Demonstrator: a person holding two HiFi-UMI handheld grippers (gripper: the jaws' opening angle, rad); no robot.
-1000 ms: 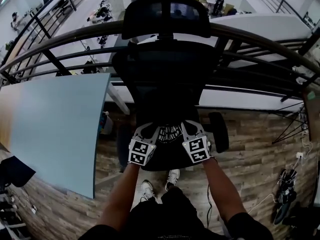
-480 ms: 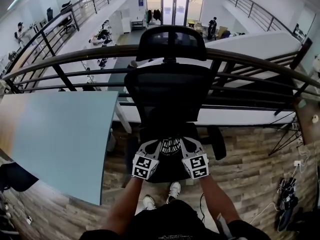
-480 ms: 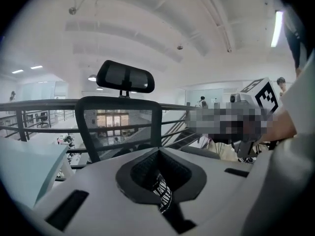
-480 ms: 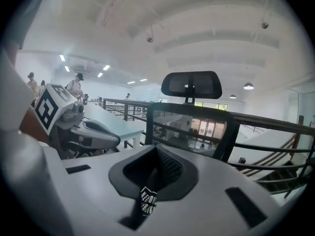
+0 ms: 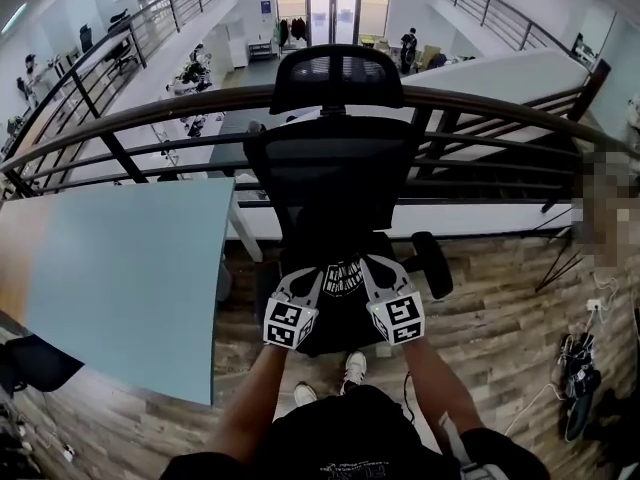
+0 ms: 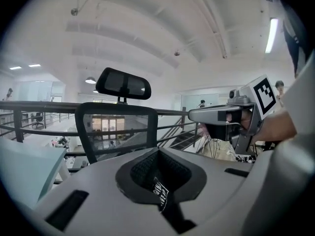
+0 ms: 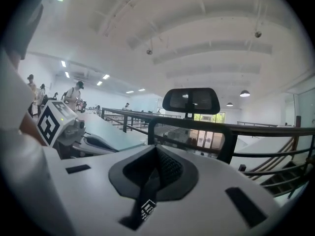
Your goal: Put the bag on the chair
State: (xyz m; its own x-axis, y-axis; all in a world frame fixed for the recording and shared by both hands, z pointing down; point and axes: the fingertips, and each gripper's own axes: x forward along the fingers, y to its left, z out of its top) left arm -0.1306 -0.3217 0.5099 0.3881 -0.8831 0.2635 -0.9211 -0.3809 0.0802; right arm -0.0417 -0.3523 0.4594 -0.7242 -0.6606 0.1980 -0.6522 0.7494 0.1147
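The left hand-held gripper (image 5: 305, 286) and the right hand-held gripper (image 5: 378, 280) sit side by side low in the head view. Each is pressed together on the bag (image 5: 343, 279), a black thing with white print hanging between them. In the left gripper view a black strap (image 6: 158, 193) with white lettering is pinched in the seam of the jaws. The right gripper view shows a like strip caught the same way.

The bag lies straight ahead of the person, over the seat of the chair (image 5: 335, 163). It is in front of the mesh backrest and below the headrest (image 5: 338, 76). Its width runs left to right, from one hand-held gripper to the other, so neither hand is nearer and both carry it evenly. The chair faces the person squarely, with one armrest (image 5: 433, 264) showing to the right of the right hand-held gripper.

Black bag and black seat merge in the head view, so I cannot tell whether the bag touches the seat or hangs just above it. Judging from that, the move left is mostly downward, then a release with both hands. The desk (image 5: 120, 268) stands to the left, apart from the chair, and the railing (image 5: 150, 86) runs behind it.
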